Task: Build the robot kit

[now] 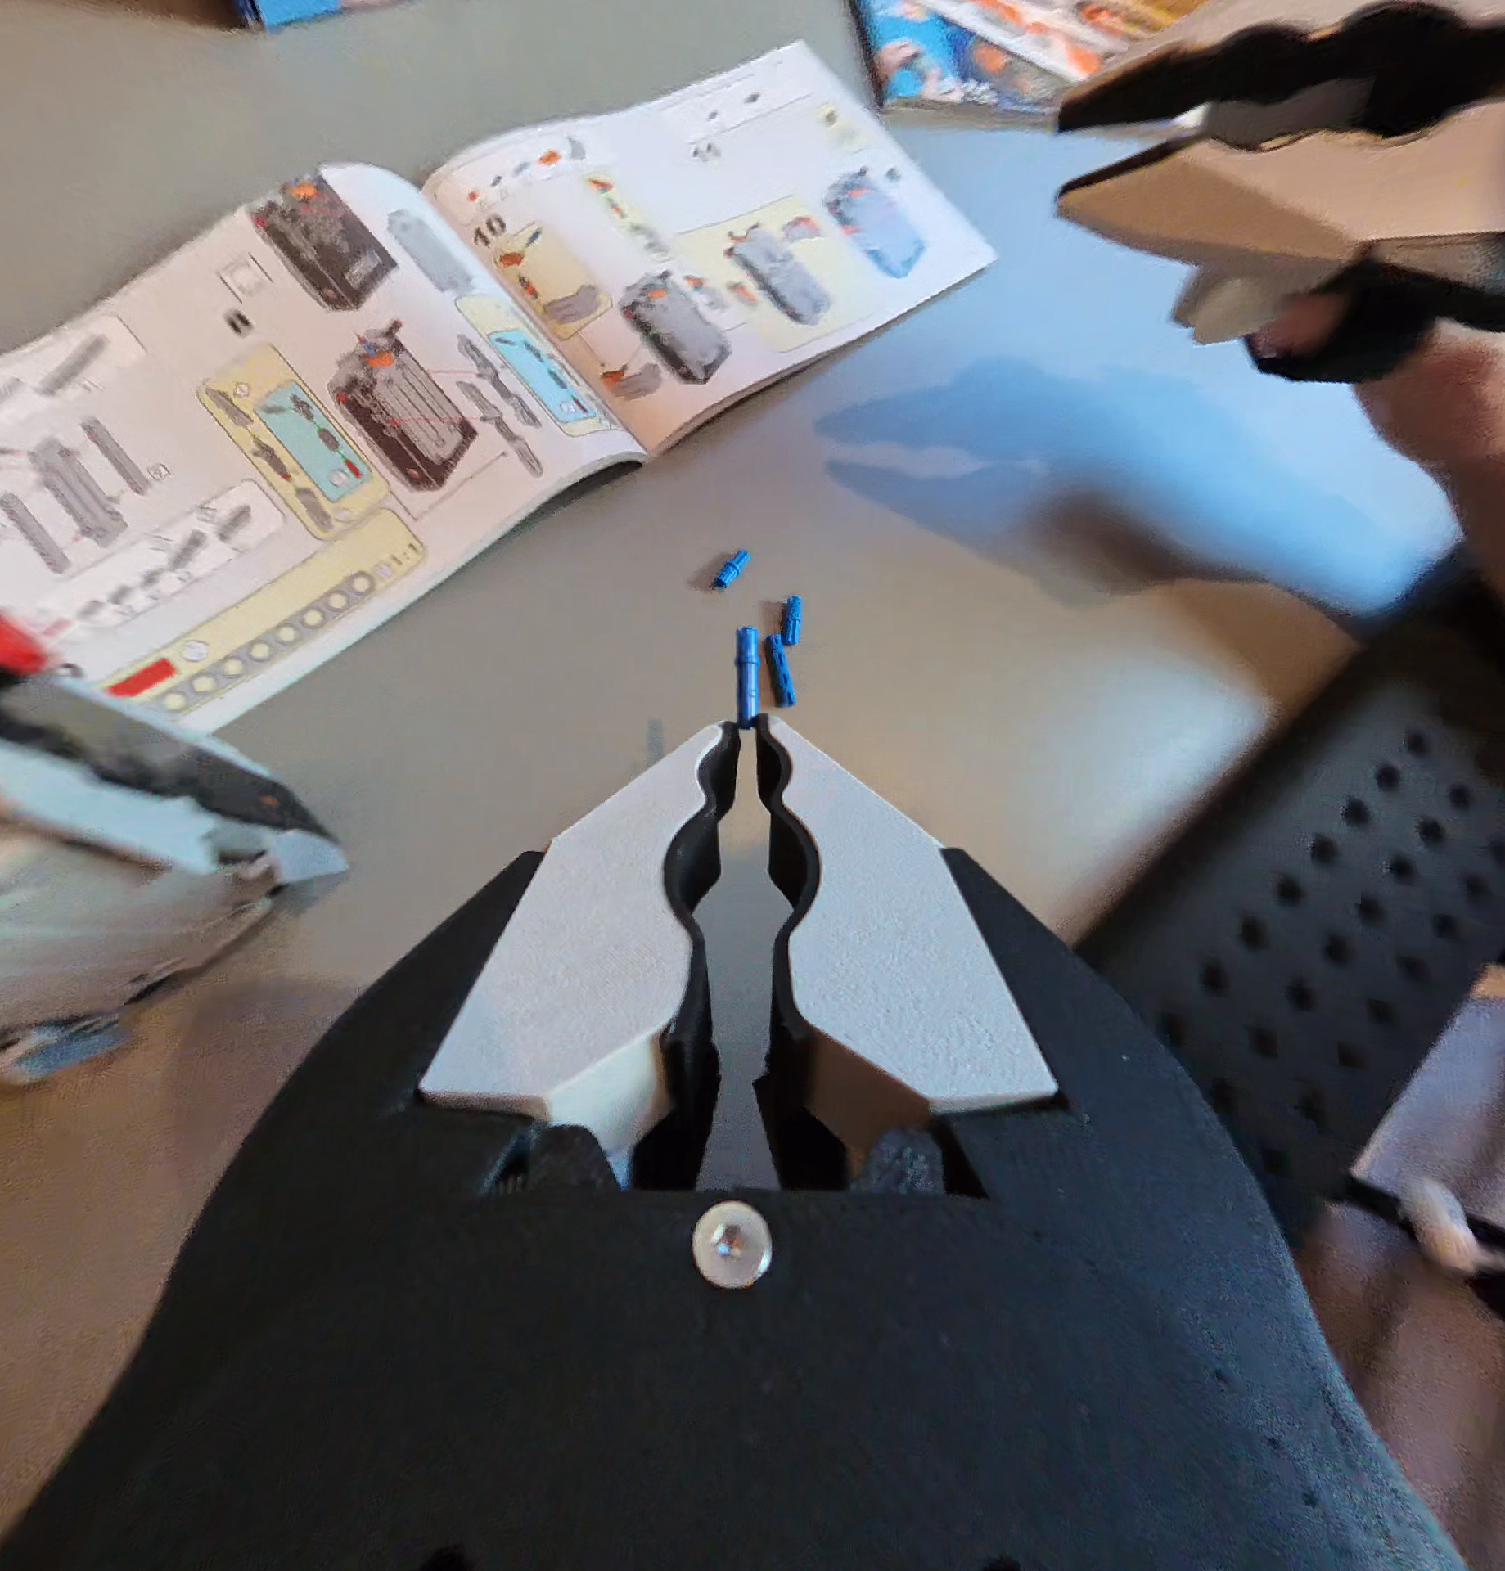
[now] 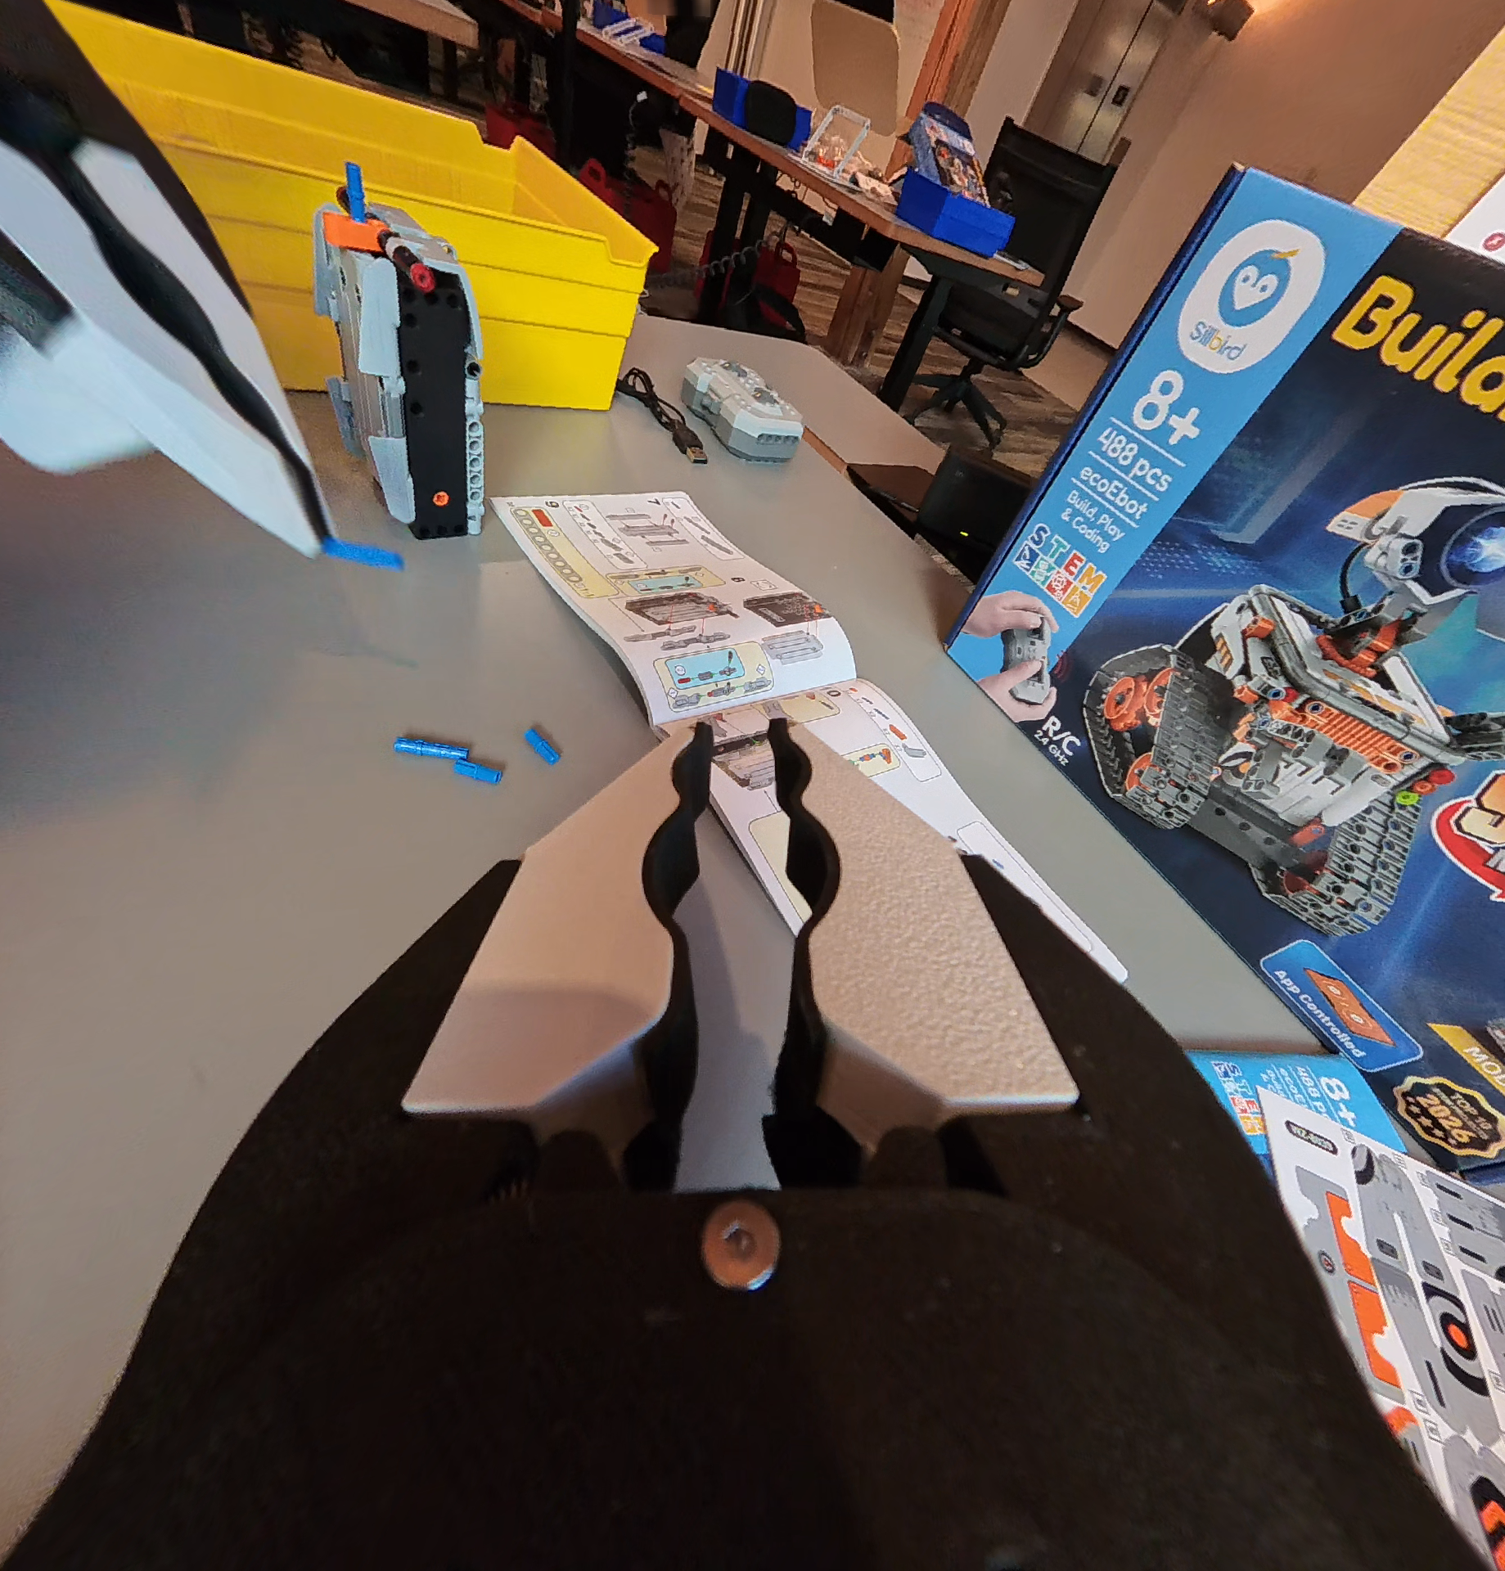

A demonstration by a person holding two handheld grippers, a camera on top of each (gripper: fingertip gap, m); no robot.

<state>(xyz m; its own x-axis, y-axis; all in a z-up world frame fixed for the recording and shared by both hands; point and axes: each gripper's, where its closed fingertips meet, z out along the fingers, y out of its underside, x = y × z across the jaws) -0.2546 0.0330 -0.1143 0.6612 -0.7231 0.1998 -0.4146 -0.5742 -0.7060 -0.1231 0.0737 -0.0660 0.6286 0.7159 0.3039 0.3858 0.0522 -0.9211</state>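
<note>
Left tongs (image 1: 749, 724): fingertips pressed together on the lower end of a long blue pin (image 1: 747, 676), which stands out straight ahead of the tips, held above the grey table (image 1: 944, 765). From the right wrist view the same pin (image 2: 362, 554) juts from the tip of these tongs (image 2: 319, 544), clear of the tabletop. Only the very end is pinched, so most of the pin's length stays free.

Right tongs (image 2: 736, 727): fingers a little apart with nothing between them, hovering over the open instruction booklet (image 2: 715, 612); from the left wrist view they (image 1: 1063, 157) sit high and off to the side, blurred.

Below the held pin, three more blue pins lie loose on the table, close together: a longer one (image 2: 430, 749), a short one (image 2: 477, 771) just beside it, and another short one (image 2: 542, 745) slightly apart.

Beyond them, a partly built grey-and-black block model (image 2: 413, 382) stands on end near a yellow bin (image 2: 511, 280), with a blue pin already sticking up from its orange top piece. A grey control unit (image 2: 742, 408) and a black cable (image 2: 664, 416) lie farther back. A large blue kit box (image 2: 1293, 595) stands at the right, with a sticker sheet (image 2: 1412, 1318) in front of it.
</note>
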